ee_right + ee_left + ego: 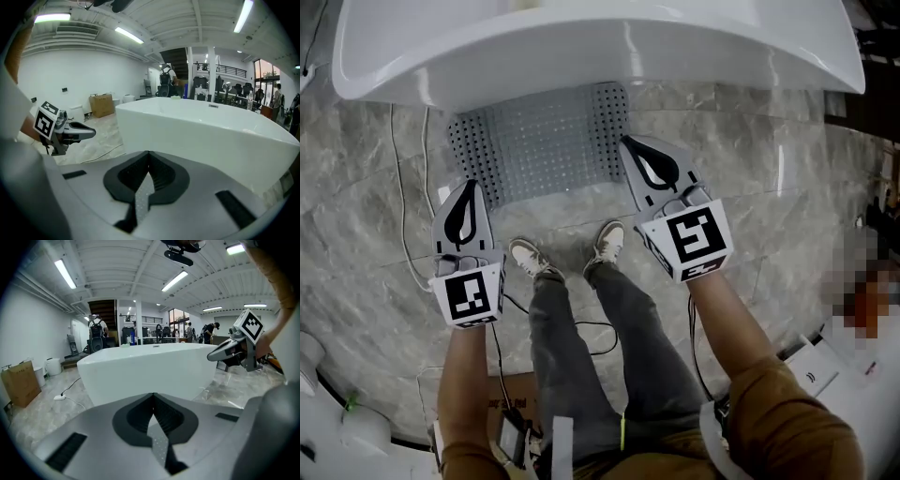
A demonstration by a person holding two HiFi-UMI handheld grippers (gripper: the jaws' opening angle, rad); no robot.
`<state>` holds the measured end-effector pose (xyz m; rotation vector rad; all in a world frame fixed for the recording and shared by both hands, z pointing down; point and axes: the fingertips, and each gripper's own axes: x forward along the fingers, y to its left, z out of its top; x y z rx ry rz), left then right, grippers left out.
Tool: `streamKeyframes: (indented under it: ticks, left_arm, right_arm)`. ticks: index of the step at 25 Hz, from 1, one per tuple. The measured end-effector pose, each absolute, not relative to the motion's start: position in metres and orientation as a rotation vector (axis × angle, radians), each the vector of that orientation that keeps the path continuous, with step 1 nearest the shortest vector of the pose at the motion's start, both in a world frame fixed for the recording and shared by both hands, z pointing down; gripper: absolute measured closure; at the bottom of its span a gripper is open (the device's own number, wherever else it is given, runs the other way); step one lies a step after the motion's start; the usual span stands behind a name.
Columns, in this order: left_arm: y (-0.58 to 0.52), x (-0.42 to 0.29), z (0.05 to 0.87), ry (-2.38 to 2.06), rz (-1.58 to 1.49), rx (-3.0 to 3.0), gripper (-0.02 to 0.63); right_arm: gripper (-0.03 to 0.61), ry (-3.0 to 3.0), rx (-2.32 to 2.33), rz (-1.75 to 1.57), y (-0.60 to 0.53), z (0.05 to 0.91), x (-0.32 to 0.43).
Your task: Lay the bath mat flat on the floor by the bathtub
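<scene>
The person stands facing the white bathtub [581, 47], both arms out in front with a gripper in each hand. The bare forearms [464, 375] reach forward from brown sleeves [787, 412].

The left gripper [472, 186] is close to the body, pointing forward and somewhat down, with its marker cube [469, 295] turned up toward the head. The right gripper [626, 142] reaches further toward the tub and points the same way.

Between them hangs the bath mat [544, 141], grey and covered in small dots, spread out in front of the tub wall over the marble floor [750, 187]. Each gripper has one of the mat's near corners. In the left gripper view the jaws are pressed together on a thin dotted strip of the mat [159, 446]. The right gripper view shows the same clamp on another strip [142, 197].

From above the mat looks slightly bowed rather than flat, and I can't tell whether its far edge touches the floor or the tub.

The person's shoes [530, 255] are planted just short of the mat, and a white cable [403, 187] trails over the floor at the left.
</scene>
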<state>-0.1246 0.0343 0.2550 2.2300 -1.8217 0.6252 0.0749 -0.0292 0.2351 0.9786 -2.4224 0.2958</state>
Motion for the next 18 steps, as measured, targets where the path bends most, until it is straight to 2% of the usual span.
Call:
streamKeyframes:
  ticks: [18]
  left_arm:
    - [0.035, -0.098, 0.059, -1.88, 0.569, 2.353, 0.611]
  right_arm:
    - [0.574, -2.505, 1.015, 0.104, -0.025, 0.046, 0.078]
